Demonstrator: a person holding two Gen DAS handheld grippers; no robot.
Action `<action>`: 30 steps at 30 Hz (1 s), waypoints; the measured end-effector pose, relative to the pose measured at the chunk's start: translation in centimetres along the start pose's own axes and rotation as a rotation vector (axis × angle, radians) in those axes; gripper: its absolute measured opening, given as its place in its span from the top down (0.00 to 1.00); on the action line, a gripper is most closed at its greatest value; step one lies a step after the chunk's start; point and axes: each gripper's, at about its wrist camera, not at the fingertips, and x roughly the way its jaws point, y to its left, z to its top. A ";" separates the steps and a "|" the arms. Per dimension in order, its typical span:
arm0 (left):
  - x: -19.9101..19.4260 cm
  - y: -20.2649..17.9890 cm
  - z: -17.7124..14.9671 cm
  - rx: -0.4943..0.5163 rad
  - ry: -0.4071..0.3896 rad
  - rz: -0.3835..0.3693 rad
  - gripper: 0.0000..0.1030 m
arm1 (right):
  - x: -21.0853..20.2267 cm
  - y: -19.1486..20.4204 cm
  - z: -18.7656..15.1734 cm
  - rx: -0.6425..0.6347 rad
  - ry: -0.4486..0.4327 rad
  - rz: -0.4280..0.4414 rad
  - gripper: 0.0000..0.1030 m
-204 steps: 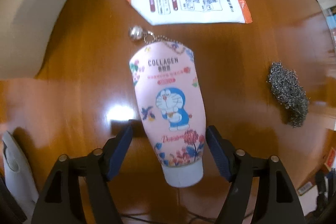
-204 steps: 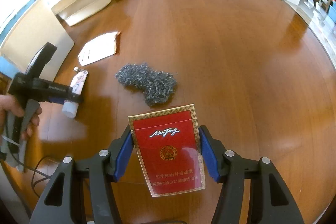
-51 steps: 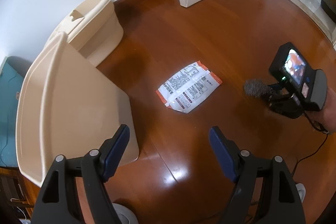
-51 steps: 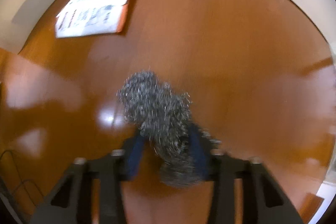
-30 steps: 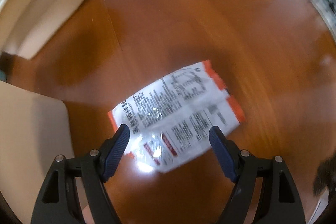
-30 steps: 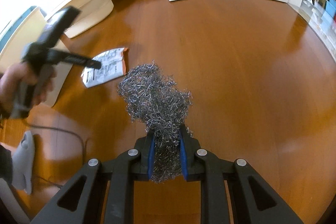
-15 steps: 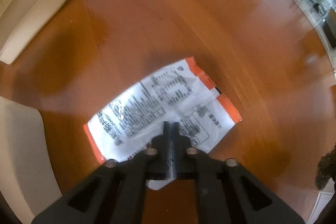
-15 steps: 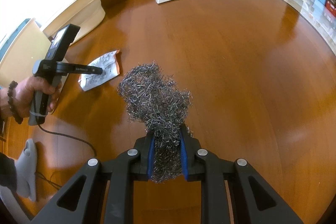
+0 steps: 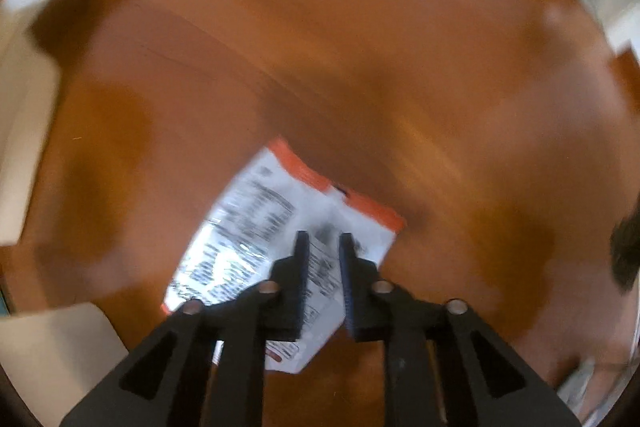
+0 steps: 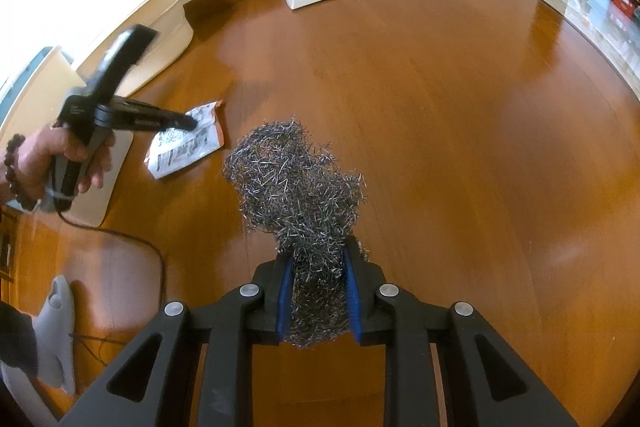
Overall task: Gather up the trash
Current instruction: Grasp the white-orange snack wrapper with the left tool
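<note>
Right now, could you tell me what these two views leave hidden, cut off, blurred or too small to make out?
- Left wrist view: motion blur smears the printed text on the snack packet; unreadable.
- Left wrist view: the left gripper fingers cover the packet's near part, so the grip on it cannot be confirmed.
- Left wrist view: a dark shape at the right edge is cut off.
- Right wrist view: the steel wool hides the right gripper pads' contact.
</note>
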 end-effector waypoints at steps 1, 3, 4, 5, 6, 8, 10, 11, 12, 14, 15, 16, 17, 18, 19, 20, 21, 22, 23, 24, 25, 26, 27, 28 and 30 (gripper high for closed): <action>0.2 -0.2 0.0 0.013 0.003 0.005 0.85 | 0.0 -0.1 0.1 0.007 -0.002 0.002 0.76; 0.0 -0.5 0.2 0.026 -0.024 0.045 0.85 | -0.2 -0.5 0.2 0.021 -0.007 0.002 0.76; -0.2 -0.7 0.1 0.012 -0.030 0.044 0.85 | -0.3 -0.5 0.2 0.024 -0.008 0.001 0.76; -0.2 -0.7 -0.2 -0.011 -0.030 0.018 0.85 | -0.3 -0.6 0.1 0.027 -0.008 0.001 0.76; -0.3 -0.4 -0.3 -0.025 -0.036 -0.005 0.85 | -0.3 -0.6 0.0 0.028 -0.007 0.000 0.76; -0.5 -0.2 -0.4 -0.050 -0.038 -0.019 0.85 | -0.3 -0.7 -0.1 0.030 -0.004 -0.004 0.76; 0.0 1.2 0.5 -0.054 -0.012 -0.017 0.85 | -0.4 -0.6 -0.1 0.036 -0.006 -0.004 0.76; 0.2 1.4 0.8 -0.040 -0.001 -0.021 0.85 | -0.4 -0.6 -0.1 0.036 -0.008 -0.004 0.76; 0.2 1.4 0.9 -0.032 -0.005 -0.024 0.83 | -0.5 -0.5 0.0 0.036 -0.011 -0.005 0.76; -0.8 1.8 1.0 -0.053 -0.067 -0.011 0.30 | -0.6 -0.5 0.0 0.036 -0.019 -0.008 0.76; -1.3 1.9 1.3 -0.062 -0.100 0.003 0.12 | -0.7 -0.5 0.0 0.040 -0.023 -0.009 0.76; -1.6 2.0 1.4 -0.067 -0.122 0.008 0.00 | -0.7 -0.5 0.0 0.042 -0.026 -0.009 0.76; -1.8 2.1 1.4 -0.068 -0.133 0.005 0.00 | -0.7 -0.5 -0.1 0.043 -0.028 -0.010 0.76; -1.6 2.0 1.4 -0.066 -0.124 0.005 0.00 | -0.8 -0.4 -0.2 0.042 -0.030 -0.012 0.76; -1.5 1.9 1.5 -0.056 -0.120 0.028 0.00 | -0.8 -0.4 -0.2 0.041 -0.031 -0.014 0.76; -1.4 1.7 1.6 -0.038 -0.127 0.056 0.00 | -0.8 -0.3 -0.3 0.042 -0.033 -0.016 0.76; -1.4 1.5 1.8 -0.025 -0.124 0.077 0.00 | -0.9 -0.3 -0.4 0.046 -0.035 -0.017 0.76; -1.4 1.3 2.0 -0.015 -0.114 0.093 0.00 | -0.9 -0.3 -0.5 0.050 -0.037 -0.016 0.76; -0.9 1.2 2.1 0.006 -0.101 0.100 0.00 | -0.9 -0.3 -0.5 0.053 -0.038 -0.015 0.76; -0.9 1.5 2.6 0.028 -0.088 0.094 0.00 | -1.0 -0.3 -0.6 0.053 -0.039 -0.016 0.76; -0.7 1.5 2.9 0.052 -0.078 0.090 0.00 | -1.0 -0.3 -0.6 0.052 -0.039 -0.018 0.76; -0.1 0.1 3.9 0.074 -0.072 0.075 0.00 | -1.1 -0.2 -0.6 0.052 -0.040 -0.018 0.76; 0.1 -0.2 4.2 0.087 -0.064 0.049 0.00 | -1.2 -0.2 -0.7 0.052 -0.041 -0.020 0.76; 0.3 -0.6 4.4 0.096 -0.058 0.040 0.00 | -1.2 -0.3 -0.8 0.053 -0.040 -0.022 0.76; 1.5 -1.1 4.9 0.117 -0.033 0.051 0.00 | -1.2 -0.4 -1.0 0.064 -0.037 -0.027 0.76</action>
